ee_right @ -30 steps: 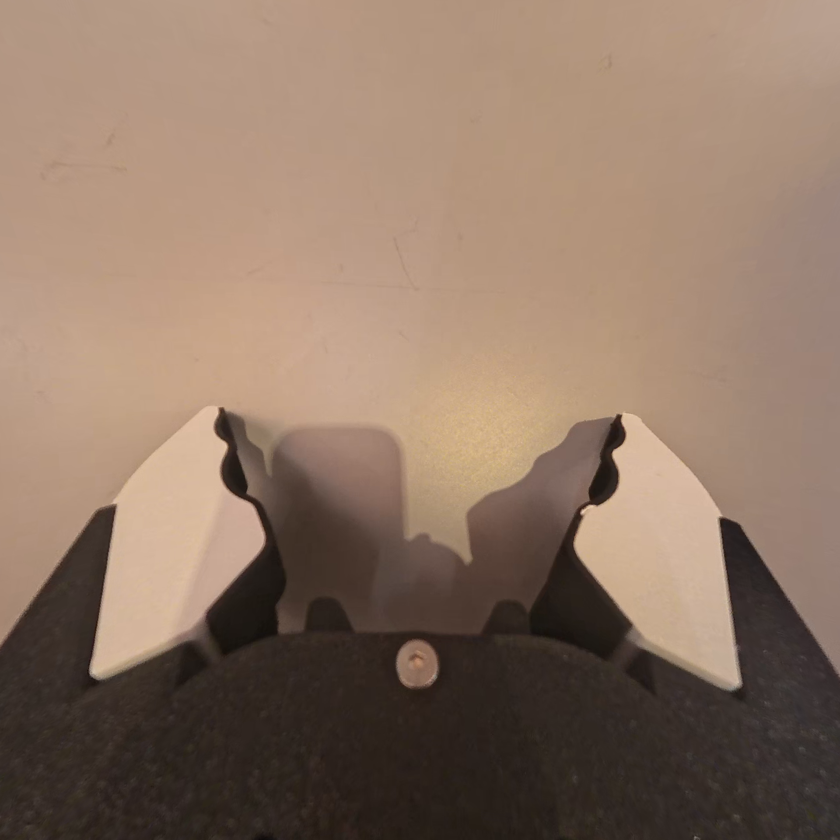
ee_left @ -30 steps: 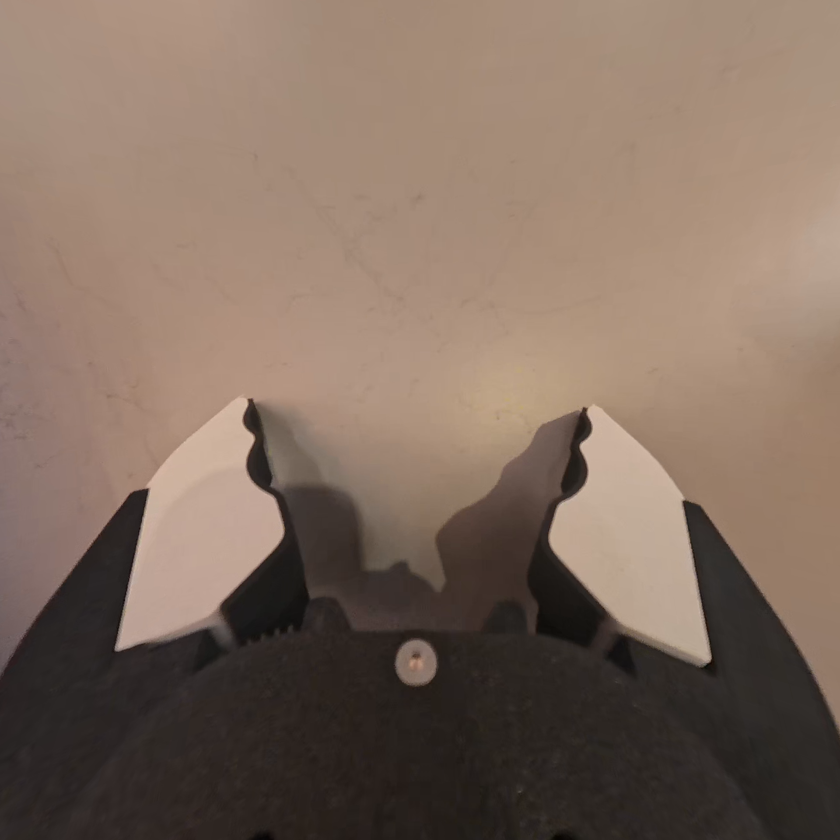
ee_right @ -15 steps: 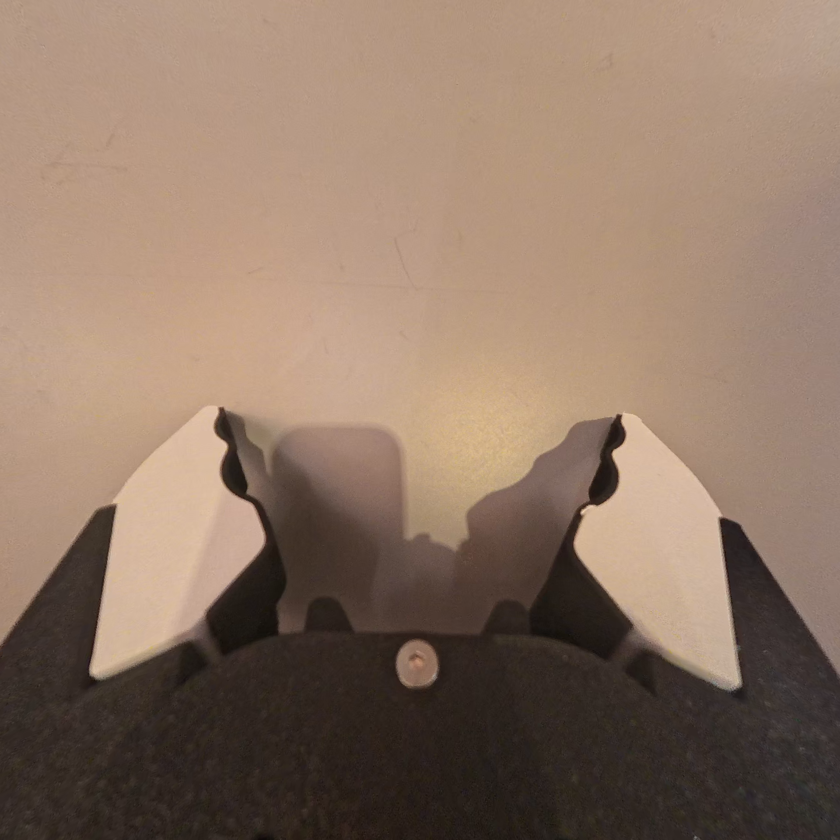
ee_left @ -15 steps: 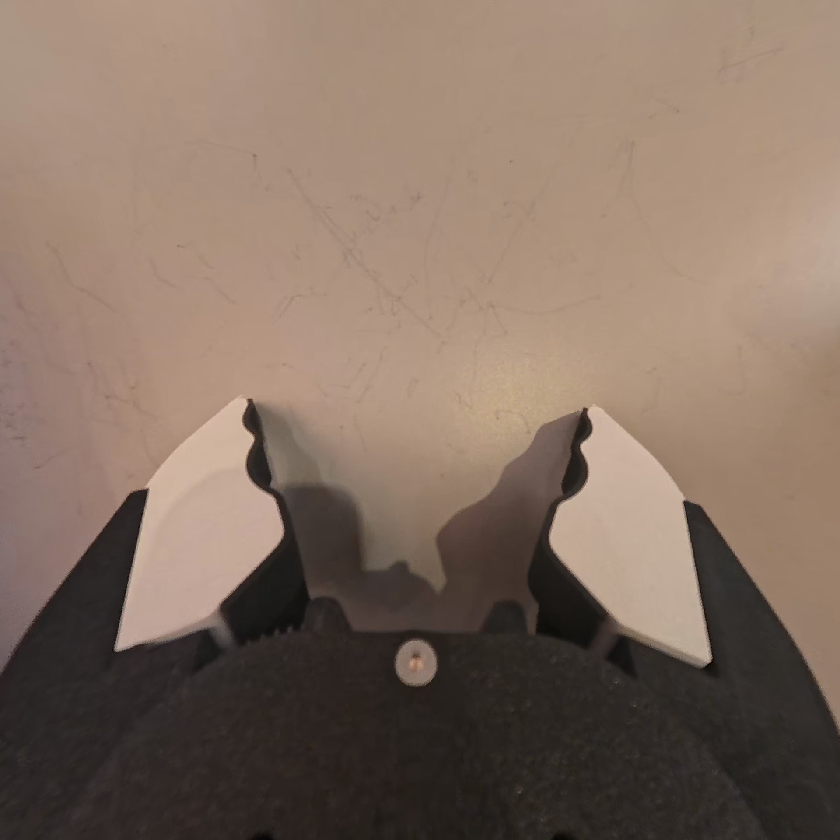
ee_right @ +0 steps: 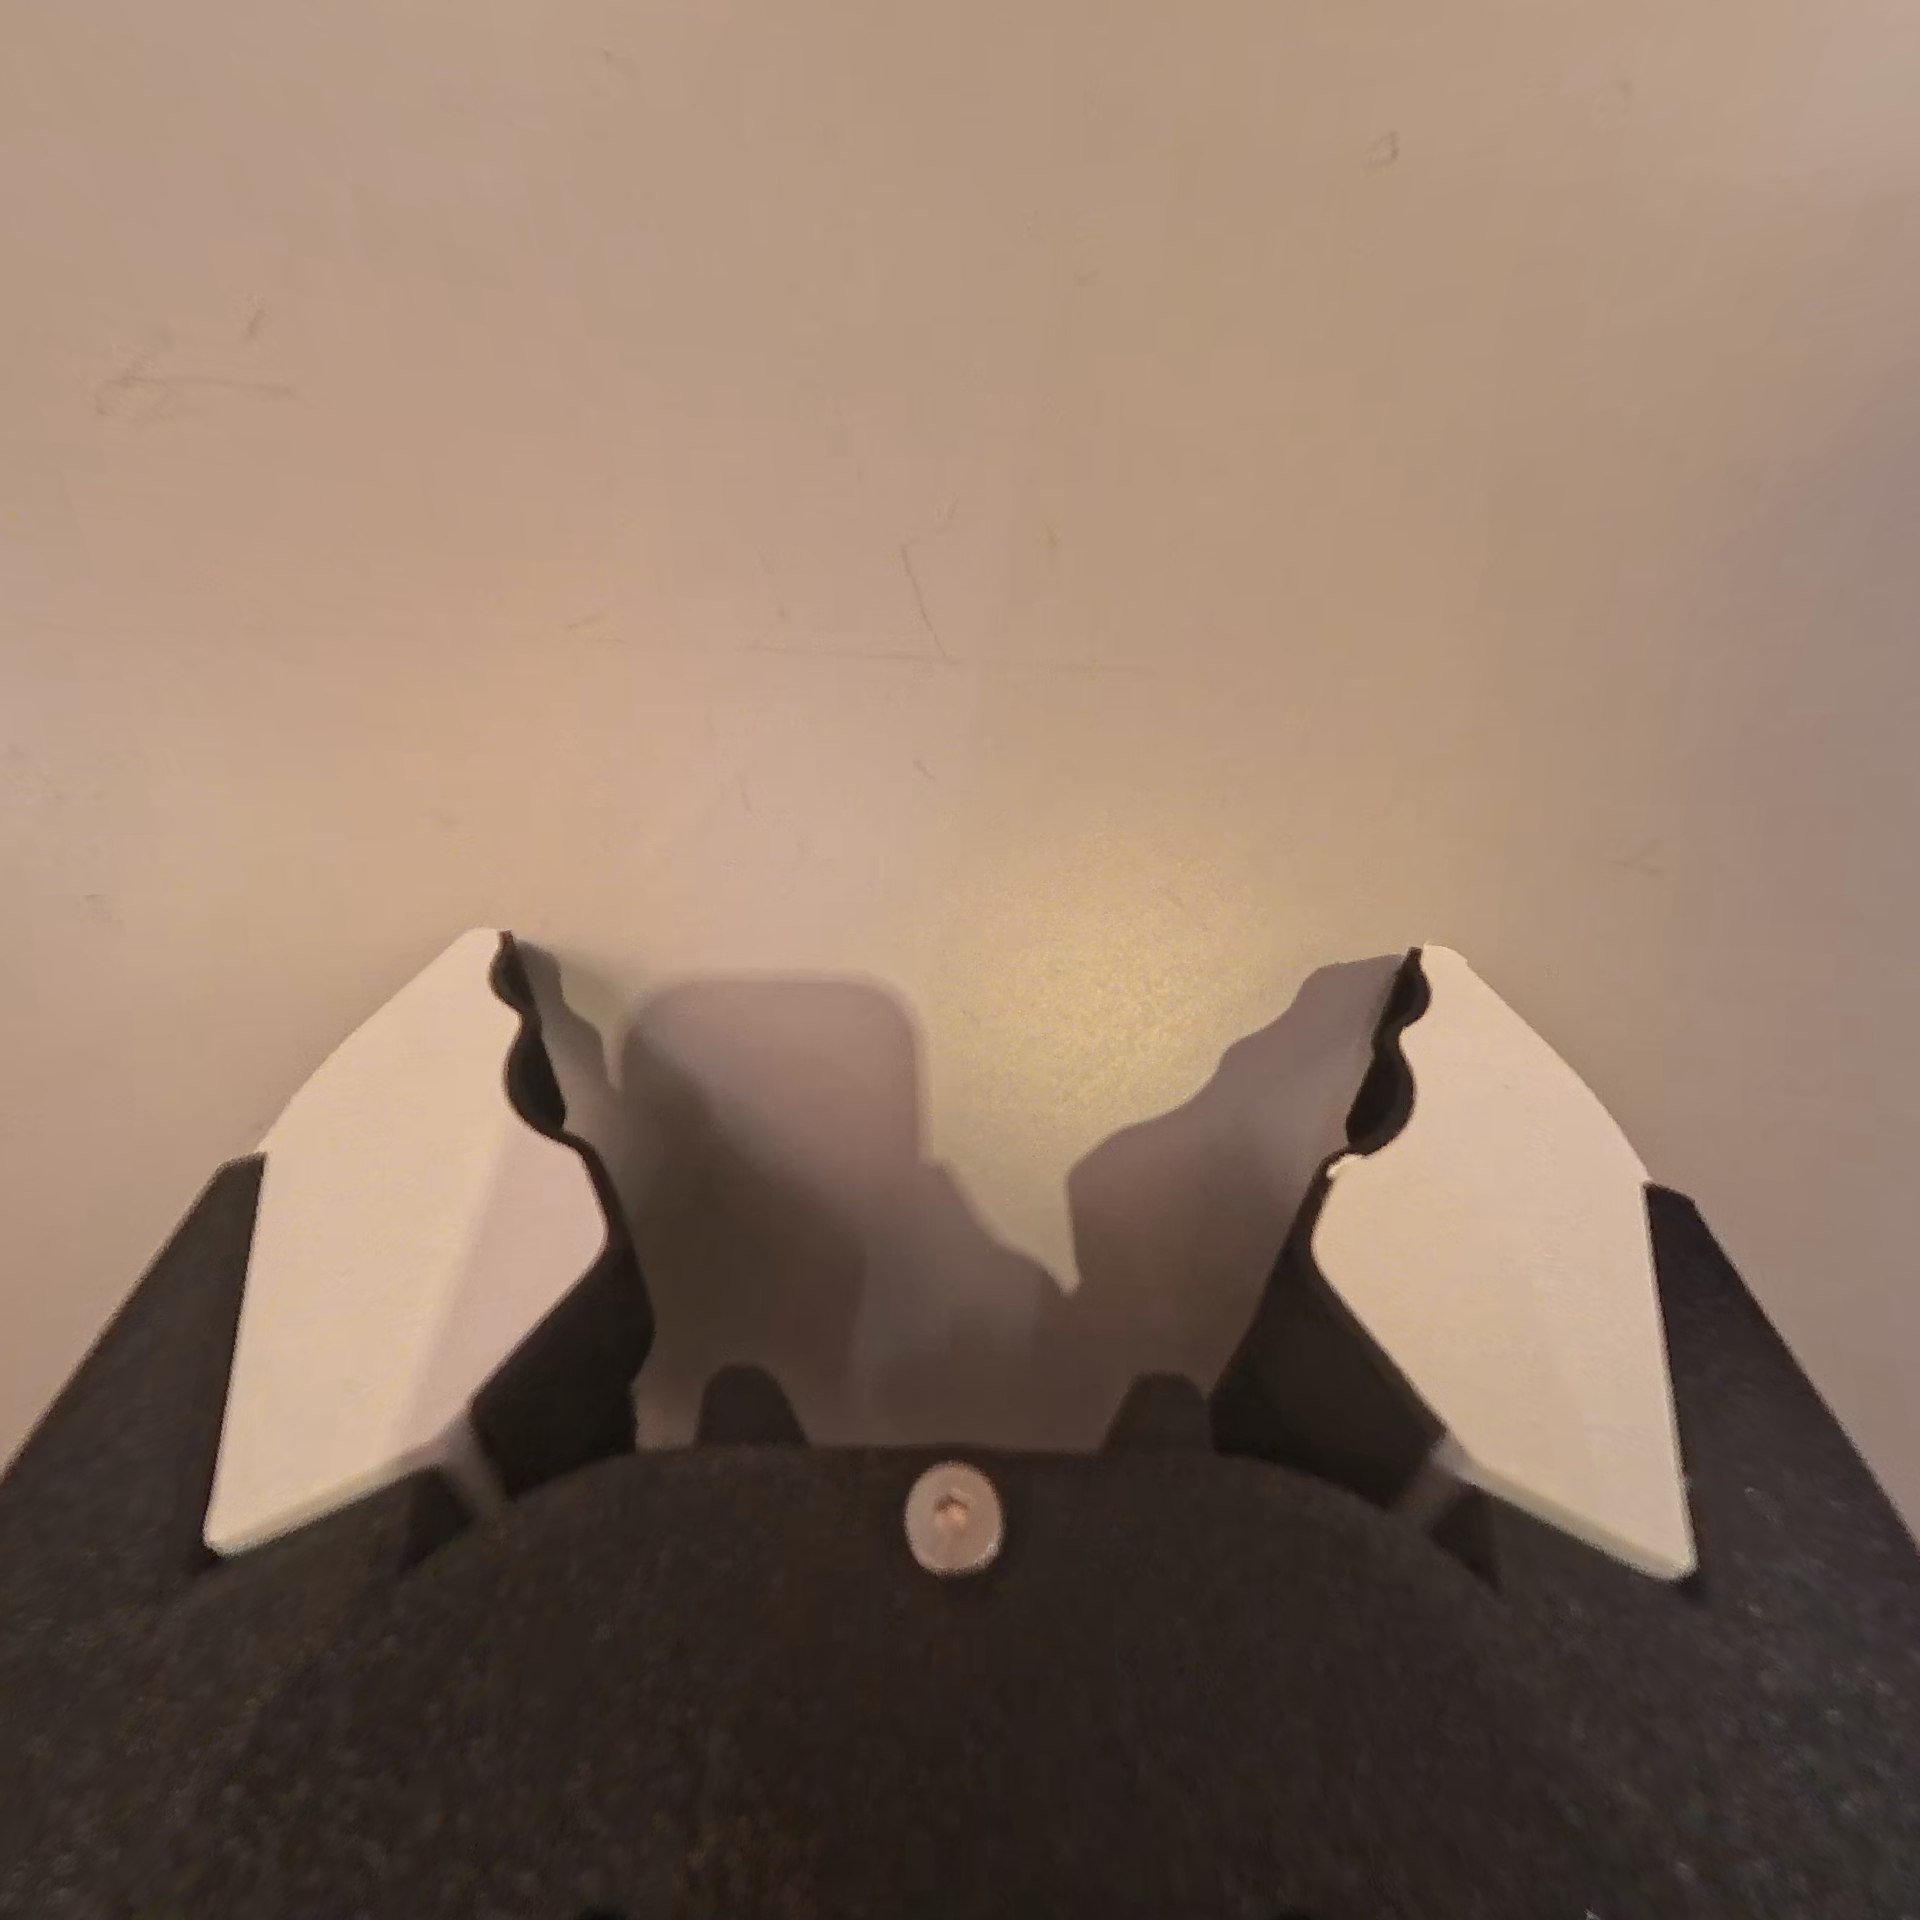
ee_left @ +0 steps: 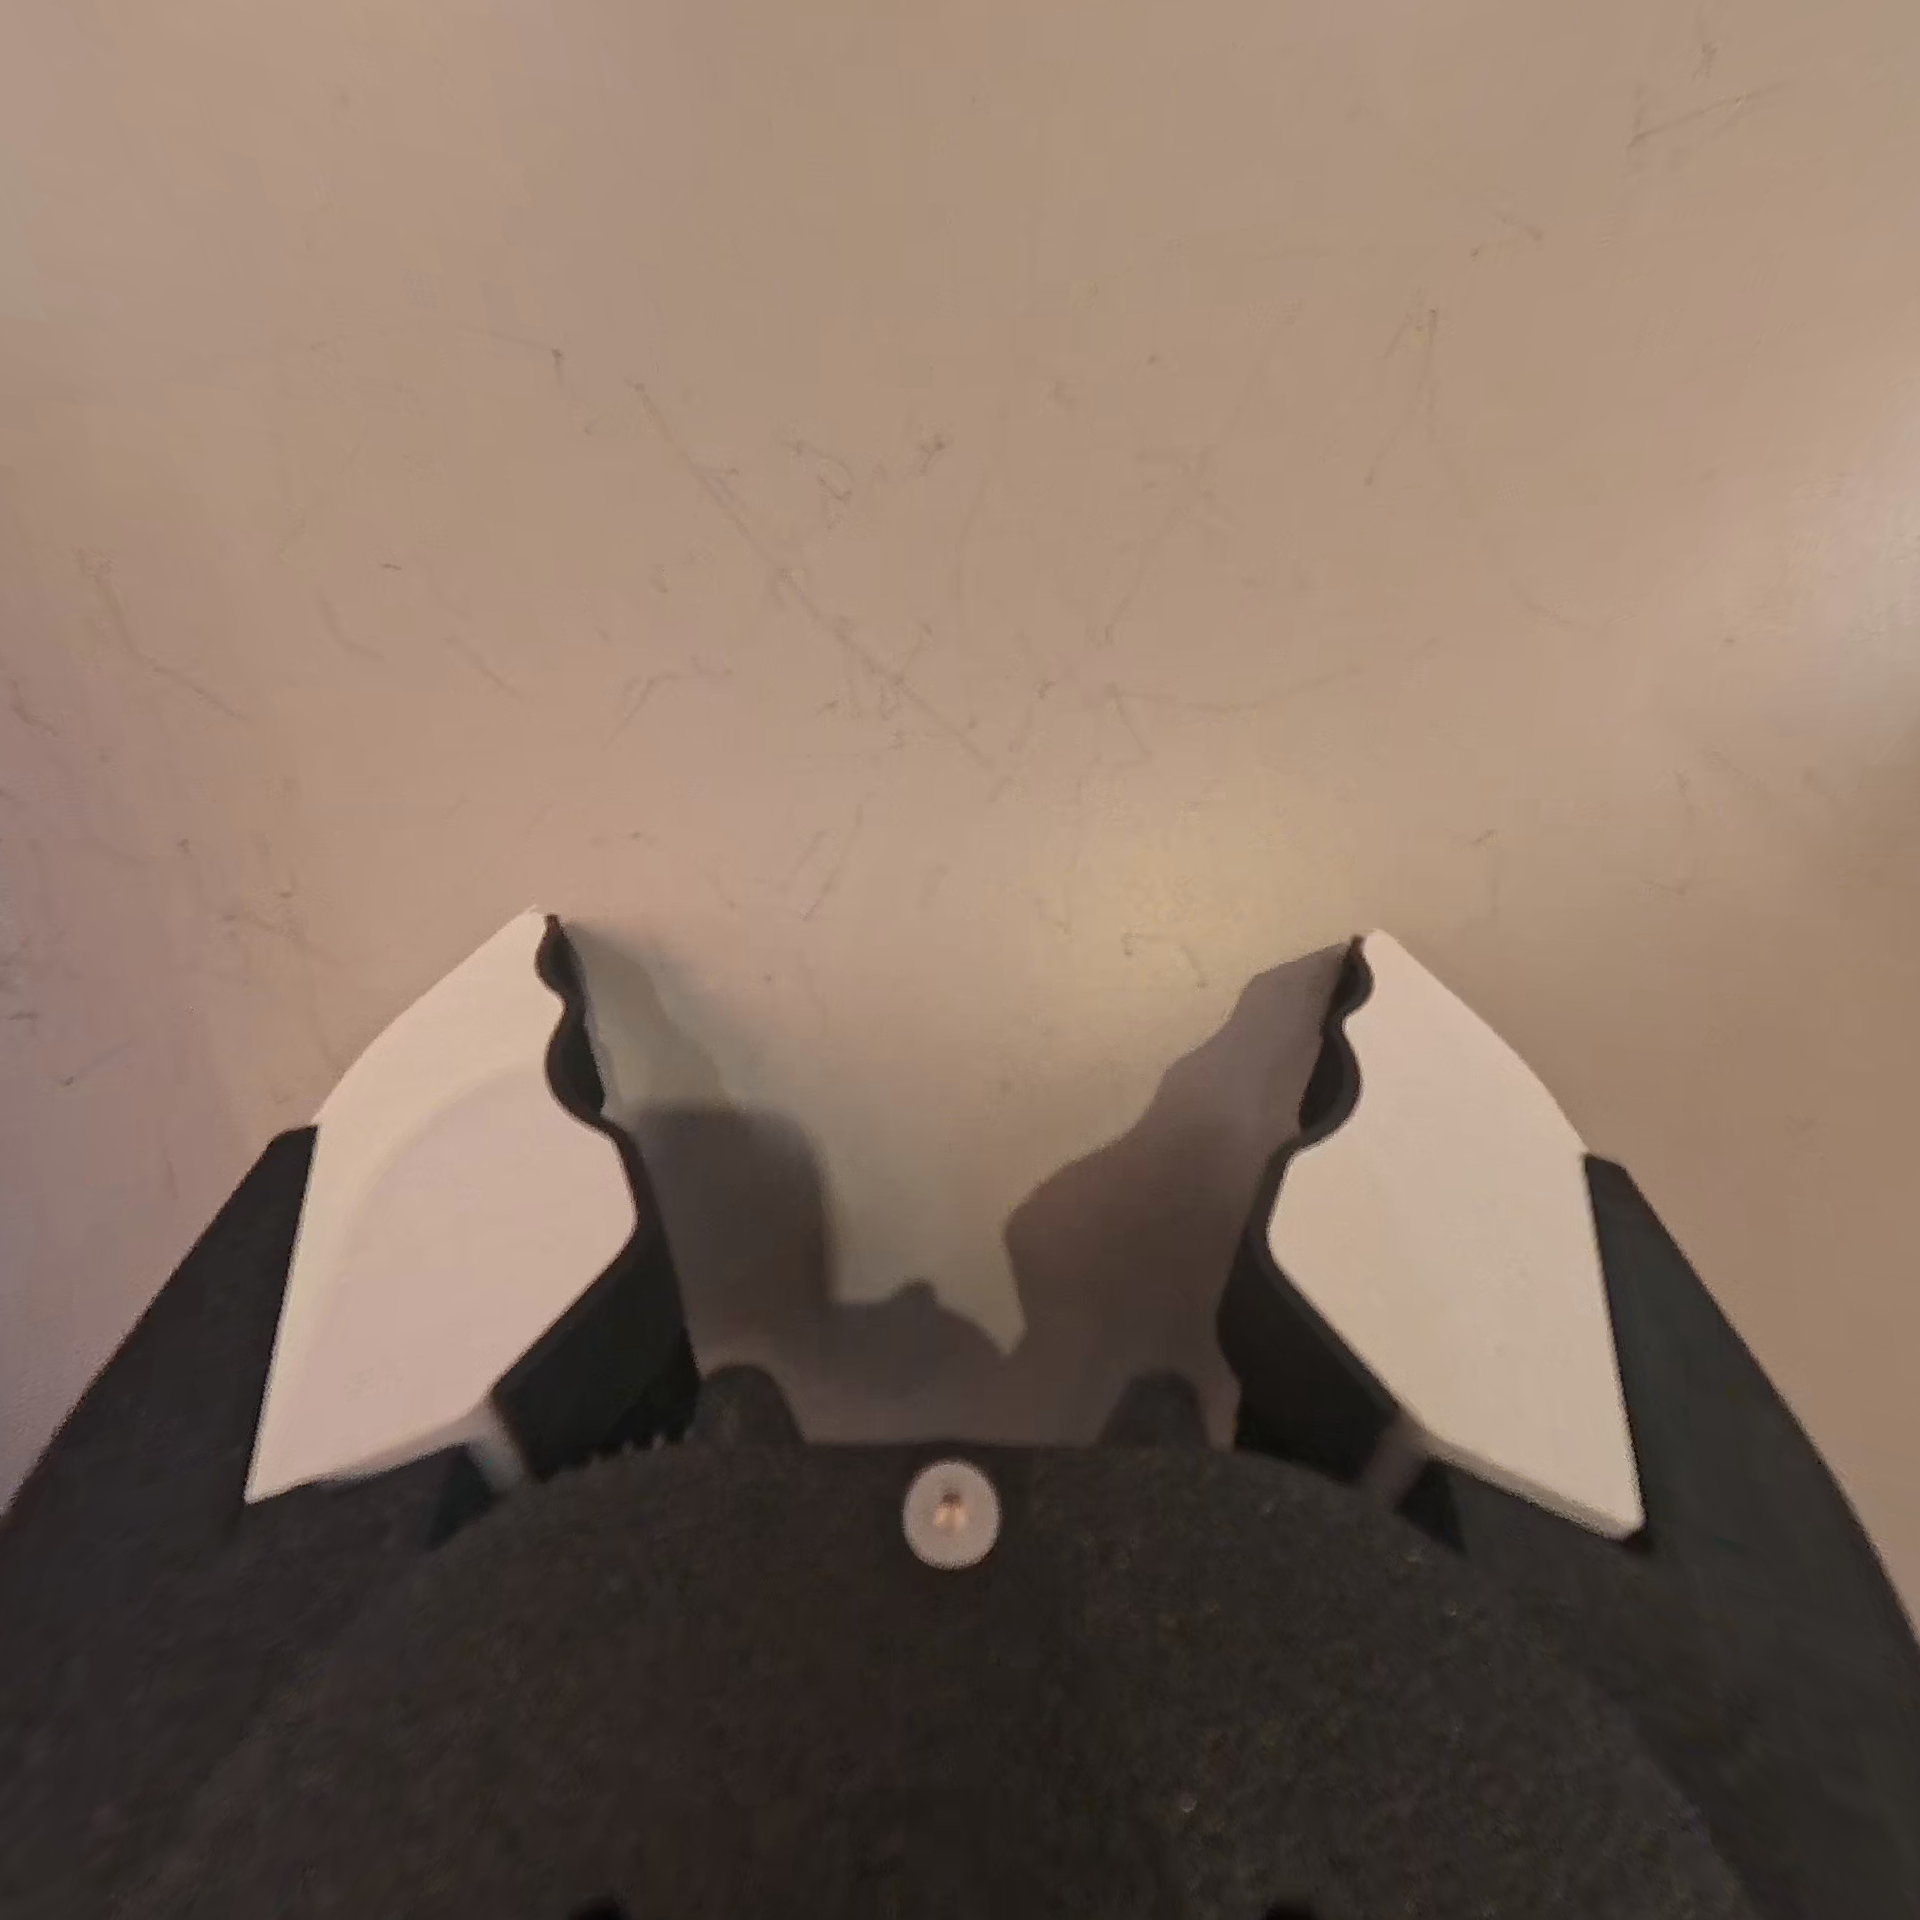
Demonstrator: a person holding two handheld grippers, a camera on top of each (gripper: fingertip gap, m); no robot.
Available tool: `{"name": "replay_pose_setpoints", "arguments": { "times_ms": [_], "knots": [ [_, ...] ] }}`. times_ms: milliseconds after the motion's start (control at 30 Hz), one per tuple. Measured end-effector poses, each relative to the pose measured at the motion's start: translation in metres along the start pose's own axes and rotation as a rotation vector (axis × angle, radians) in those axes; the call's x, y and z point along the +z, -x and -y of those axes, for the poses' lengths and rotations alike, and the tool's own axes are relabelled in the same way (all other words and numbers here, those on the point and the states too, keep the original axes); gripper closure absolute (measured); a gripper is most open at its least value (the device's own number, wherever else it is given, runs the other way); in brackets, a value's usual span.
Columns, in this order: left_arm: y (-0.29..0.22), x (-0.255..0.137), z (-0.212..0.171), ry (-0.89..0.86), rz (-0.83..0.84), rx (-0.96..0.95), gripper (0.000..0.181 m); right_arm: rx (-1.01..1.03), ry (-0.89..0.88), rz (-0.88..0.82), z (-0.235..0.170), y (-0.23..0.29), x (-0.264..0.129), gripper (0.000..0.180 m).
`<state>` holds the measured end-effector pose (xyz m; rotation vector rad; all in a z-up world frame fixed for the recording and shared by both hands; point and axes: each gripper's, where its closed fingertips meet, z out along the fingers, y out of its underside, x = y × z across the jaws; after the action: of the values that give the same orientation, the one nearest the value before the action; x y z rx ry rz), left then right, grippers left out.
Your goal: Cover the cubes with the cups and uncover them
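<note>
Left claw (ee_left: 954, 935) and right claw (ee_right: 961, 951) both gape wide with white fingers (ee_left: 447, 1226) holding nothing, each over a bare, scratched beige worktop (ee_left: 935, 468); neither view shows cups or cubes.

The pale beige tabletop (ee_left: 935, 468) looks smooth with a dull sheen — finely scratched. Each gripper's white plastic fingers (ee_left: 436, 1226) look matt, on a grainy black body (ee_right: 935, 1714) — with one shiny metal screw (ee_right: 954, 1536).

Dim, warm light; a soft glow on the surface (ee_right: 1122, 977) ahead of each gripper. Finger shadows fall between the tips (left view slightly blurred); corners darken.
</note>
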<state>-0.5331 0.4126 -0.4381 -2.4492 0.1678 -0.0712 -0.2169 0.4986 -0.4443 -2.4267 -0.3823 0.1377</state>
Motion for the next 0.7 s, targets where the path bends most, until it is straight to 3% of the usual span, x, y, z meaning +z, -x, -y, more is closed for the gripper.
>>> {"name": "replay_pose_setpoints", "arguments": {
  "times_ms": [700],
  "knots": [
    [-0.0027, 0.0018, -0.0005, 0.002, -0.013, 0.016, 0.04, 0.0, -0.006, -0.001, -0.0002, -0.0001, -0.0001, 0.034]
  ]
}}
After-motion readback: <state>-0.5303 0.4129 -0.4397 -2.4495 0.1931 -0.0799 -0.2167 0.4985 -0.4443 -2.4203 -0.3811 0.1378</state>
